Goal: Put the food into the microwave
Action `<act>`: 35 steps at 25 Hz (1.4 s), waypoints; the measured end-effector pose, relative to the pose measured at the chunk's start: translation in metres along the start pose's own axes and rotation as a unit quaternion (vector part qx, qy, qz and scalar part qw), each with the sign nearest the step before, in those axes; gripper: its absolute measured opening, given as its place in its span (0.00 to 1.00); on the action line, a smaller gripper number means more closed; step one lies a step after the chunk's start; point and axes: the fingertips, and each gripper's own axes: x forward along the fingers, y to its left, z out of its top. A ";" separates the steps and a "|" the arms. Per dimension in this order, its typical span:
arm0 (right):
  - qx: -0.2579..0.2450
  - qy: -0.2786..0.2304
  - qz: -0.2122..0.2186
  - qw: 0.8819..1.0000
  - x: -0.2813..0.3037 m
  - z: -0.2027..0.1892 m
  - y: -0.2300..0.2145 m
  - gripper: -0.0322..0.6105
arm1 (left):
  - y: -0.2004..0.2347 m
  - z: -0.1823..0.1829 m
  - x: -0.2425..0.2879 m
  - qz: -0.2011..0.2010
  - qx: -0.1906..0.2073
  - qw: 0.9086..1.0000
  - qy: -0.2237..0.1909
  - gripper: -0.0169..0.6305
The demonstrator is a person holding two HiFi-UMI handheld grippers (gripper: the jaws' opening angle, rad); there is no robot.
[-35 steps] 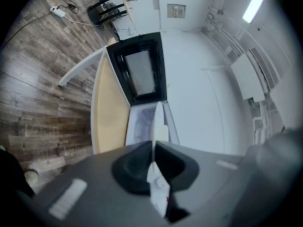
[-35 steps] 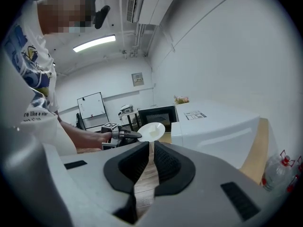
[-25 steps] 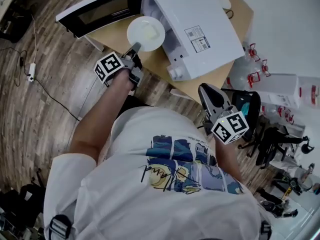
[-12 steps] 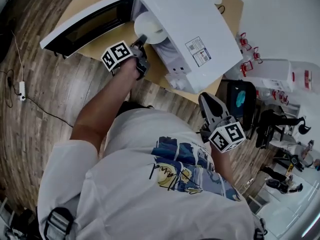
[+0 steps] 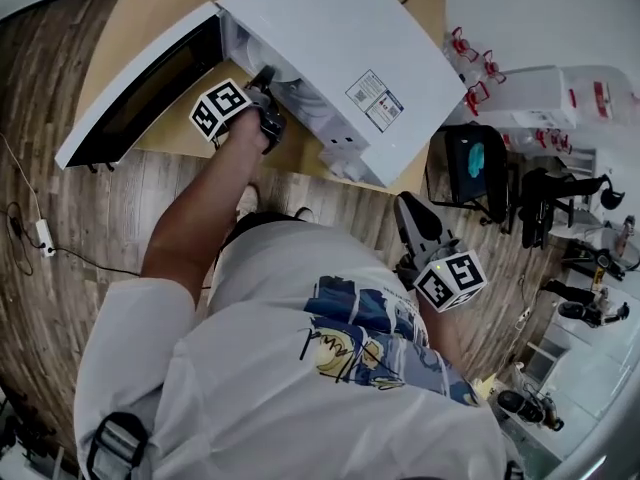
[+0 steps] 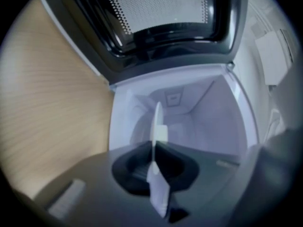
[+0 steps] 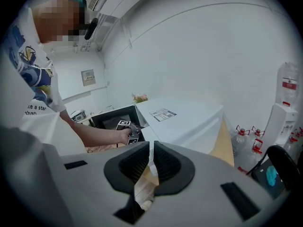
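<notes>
Plate (image 6: pixel 156 122) of food stood edge-on, pinched in the clenched fingers of the left gripper (image 6: pixel 154 161) at the mouth of the open microwave (image 5: pixel 330 48), upper centre, whose door (image 5: pixel 135 98) stood wide over the tabletop (image 5: pixel 150 13) to admit it. The right gripper (image 5: pixel 412 213), fingers pressed together on nothing, hung at lower right, apparently keeping the doorway free.

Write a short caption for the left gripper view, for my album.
Left hand-held gripper shut on the rim of a round white plate, seen edge-on, pointing into the open white microwave oven.
</notes>
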 end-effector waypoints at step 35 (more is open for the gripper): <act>0.004 -0.010 -0.020 1.000 0.004 0.007 0.023 0.09 | -0.003 0.005 0.010 0.150 0.314 0.933 0.092 0.25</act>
